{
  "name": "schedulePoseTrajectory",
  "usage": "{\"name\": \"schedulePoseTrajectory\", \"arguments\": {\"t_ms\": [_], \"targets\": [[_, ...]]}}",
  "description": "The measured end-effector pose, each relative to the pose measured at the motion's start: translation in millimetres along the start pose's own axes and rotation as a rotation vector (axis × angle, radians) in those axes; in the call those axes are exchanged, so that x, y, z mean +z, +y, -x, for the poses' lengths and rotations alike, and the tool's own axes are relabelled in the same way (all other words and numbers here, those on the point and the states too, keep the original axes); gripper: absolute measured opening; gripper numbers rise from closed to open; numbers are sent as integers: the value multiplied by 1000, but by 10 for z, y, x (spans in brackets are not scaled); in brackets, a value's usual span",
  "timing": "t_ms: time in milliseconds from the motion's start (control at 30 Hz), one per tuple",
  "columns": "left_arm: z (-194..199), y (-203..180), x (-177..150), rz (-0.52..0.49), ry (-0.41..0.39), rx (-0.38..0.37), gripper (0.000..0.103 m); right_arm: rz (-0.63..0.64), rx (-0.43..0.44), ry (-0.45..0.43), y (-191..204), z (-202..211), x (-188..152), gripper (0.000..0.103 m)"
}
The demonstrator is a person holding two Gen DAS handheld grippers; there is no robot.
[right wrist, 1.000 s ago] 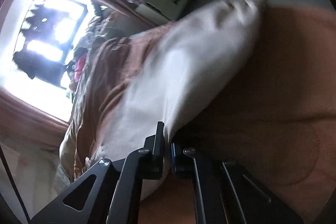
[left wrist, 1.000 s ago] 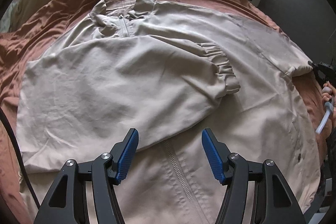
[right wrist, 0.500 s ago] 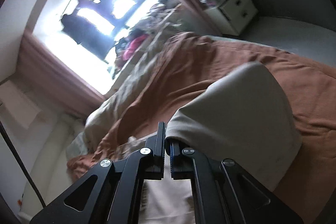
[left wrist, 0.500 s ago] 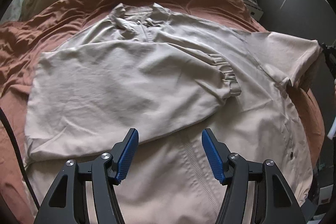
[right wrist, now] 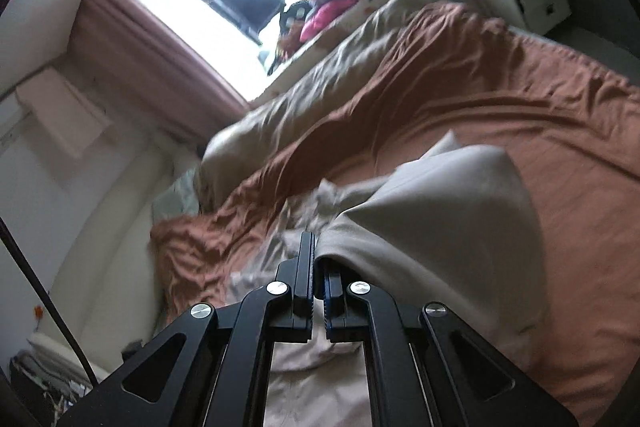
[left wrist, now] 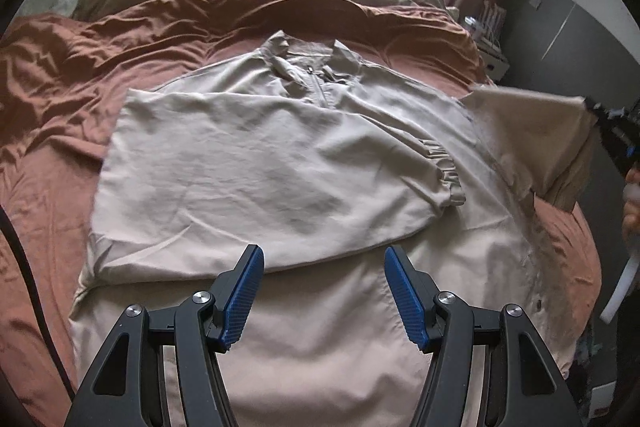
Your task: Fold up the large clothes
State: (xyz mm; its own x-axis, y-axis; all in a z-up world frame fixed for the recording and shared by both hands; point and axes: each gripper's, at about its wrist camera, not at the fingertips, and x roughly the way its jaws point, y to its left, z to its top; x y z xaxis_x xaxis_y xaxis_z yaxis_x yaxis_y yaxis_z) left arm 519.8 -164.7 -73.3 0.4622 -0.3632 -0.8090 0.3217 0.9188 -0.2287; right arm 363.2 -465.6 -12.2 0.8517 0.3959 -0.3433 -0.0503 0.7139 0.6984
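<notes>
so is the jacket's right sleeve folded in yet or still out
Still out, mid-fold. The right gripper is shut on the sleeve, which is lifted off the bed. The other sleeve already lies folded across the jacket.

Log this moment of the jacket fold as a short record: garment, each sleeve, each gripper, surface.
garment: beige zip jacket, spread front-up on the bed, collar at the far end
left sleeve: already folded across the chest, its gathered cuff lying on the jacket's right half
right sleeve: lifted off the bed, edge pinched
left gripper: open, above the lower front by the zipper, holding nothing
right gripper: shut on the right sleeve
surface: rust-brown bedsheet, rumpled
</notes>
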Motion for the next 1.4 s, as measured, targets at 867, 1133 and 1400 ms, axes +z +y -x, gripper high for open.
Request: {"name": "schedulePoseTrajectory", "arguments": {"t_ms": [867,1133,1400], "targets": [[12,-332,-154,-65,24,-30,64,-233,27,172,-554,-454,-533,94],[-311,-1245,4,-191,46,-115,64,-254,-113,18,-1009,460,-432,94],[-729,-2382,57,-327,99,-229,64,-262,-197,-22,-1275,946,-425,72]]}}
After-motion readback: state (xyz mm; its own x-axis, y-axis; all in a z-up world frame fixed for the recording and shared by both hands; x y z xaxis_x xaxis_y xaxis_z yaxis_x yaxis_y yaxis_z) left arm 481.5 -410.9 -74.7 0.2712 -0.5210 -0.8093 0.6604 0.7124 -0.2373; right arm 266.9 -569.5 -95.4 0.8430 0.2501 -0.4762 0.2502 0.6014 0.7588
